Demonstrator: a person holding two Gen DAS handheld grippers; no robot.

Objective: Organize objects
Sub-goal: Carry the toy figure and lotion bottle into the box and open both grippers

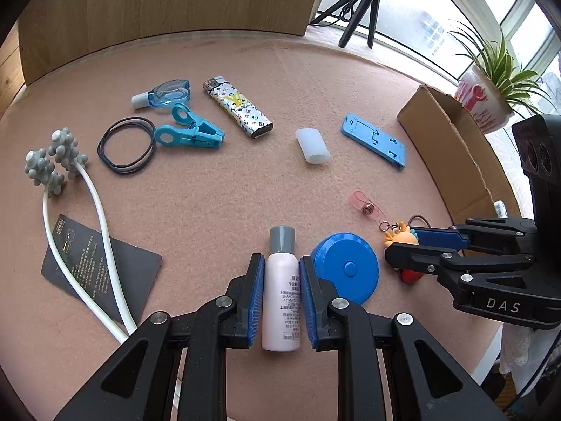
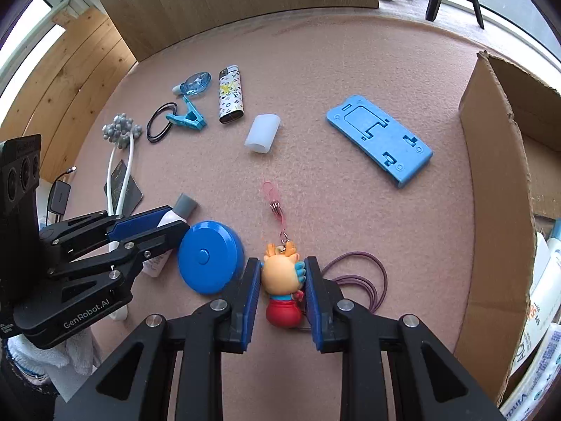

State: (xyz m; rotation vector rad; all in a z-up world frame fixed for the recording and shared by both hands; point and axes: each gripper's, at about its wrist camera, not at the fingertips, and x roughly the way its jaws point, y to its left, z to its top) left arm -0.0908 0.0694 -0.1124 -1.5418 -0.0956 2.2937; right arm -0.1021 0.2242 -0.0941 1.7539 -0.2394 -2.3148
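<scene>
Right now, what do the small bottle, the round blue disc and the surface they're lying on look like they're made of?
Small bottle: looks like matte pale-pink plastic, printed text, grey cap.
Round blue disc: looks like glossy hard plastic, with highlights on its rim and a centre button.
Surface: looks like pinkish felt or short-pile fabric, fuzzy, no shine.

Felt-like matt mat [image 1: 217, 203]; glossy plastic tape measure [image 1: 345, 268]; corrugated cardboard box [image 2: 498, 189].
</scene>
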